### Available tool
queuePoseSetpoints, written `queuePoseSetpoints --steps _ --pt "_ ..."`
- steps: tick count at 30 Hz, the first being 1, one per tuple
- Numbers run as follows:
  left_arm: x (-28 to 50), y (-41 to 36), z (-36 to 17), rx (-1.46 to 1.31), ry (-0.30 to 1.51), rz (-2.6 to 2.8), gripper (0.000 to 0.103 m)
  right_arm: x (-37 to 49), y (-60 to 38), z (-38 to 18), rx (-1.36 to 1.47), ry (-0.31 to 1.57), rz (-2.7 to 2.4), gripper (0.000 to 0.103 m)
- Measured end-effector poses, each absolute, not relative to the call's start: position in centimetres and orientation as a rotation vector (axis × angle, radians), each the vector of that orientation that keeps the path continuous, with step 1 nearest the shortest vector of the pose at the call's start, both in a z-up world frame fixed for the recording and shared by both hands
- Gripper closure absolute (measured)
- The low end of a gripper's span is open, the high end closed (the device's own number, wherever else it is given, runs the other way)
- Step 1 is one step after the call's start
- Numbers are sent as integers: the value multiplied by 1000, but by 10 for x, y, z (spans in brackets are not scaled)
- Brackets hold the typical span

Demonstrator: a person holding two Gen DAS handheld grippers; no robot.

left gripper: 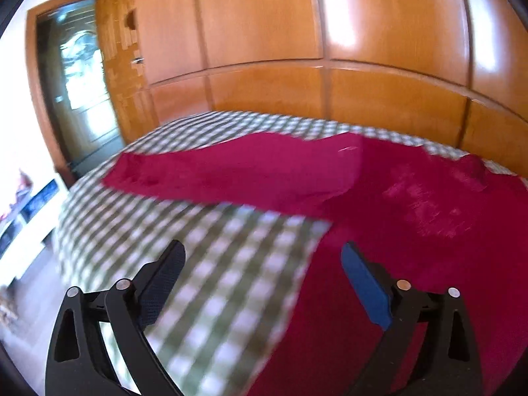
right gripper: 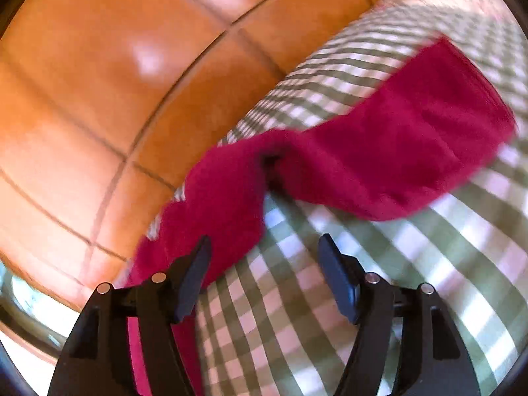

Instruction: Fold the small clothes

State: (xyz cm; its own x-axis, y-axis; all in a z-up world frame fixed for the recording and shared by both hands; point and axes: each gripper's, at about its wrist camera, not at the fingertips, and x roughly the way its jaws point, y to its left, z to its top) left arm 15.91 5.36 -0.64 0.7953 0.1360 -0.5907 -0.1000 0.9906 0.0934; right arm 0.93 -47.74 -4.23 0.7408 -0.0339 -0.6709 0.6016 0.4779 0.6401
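The red garment (left gripper: 396, 204) lies spread on the checked bed (left gripper: 204, 250), with 1 sleeve (left gripper: 204, 171) stretched long toward the left in the left wrist view. The left gripper (left gripper: 260, 283) hangs with jaws wide apart and nothing between them; the garment's body sits just right of it. The right gripper (right gripper: 264, 274) is also spread and empty, with another sleeve (right gripper: 396, 151) running diagonally up and to the right ahead of it, and red cloth just beside its left finger. The right gripper looks nearer a sleeve.
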Motion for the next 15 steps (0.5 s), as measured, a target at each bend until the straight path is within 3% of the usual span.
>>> queuePoseSetpoints --steps 10,12,13,14,15 --pt "199 32 -45 59 765 -26 7 -33 -541 -49 1467 393 -525 33" --pt "199 36 -48 27 778 -41 7 -36 -547 -51 1520 376 -554 39" --pt "200 39 -50 12 788 -45 7 -38 -550 -53 1545 367 -571 48" --pt "201 41 -52 -4 798 -51 7 -41 -553 -55 1566 365 -596 65" --pt "201 42 -53 -10 802 -55 7 -43 -558 -57 1572 390 -637 76"
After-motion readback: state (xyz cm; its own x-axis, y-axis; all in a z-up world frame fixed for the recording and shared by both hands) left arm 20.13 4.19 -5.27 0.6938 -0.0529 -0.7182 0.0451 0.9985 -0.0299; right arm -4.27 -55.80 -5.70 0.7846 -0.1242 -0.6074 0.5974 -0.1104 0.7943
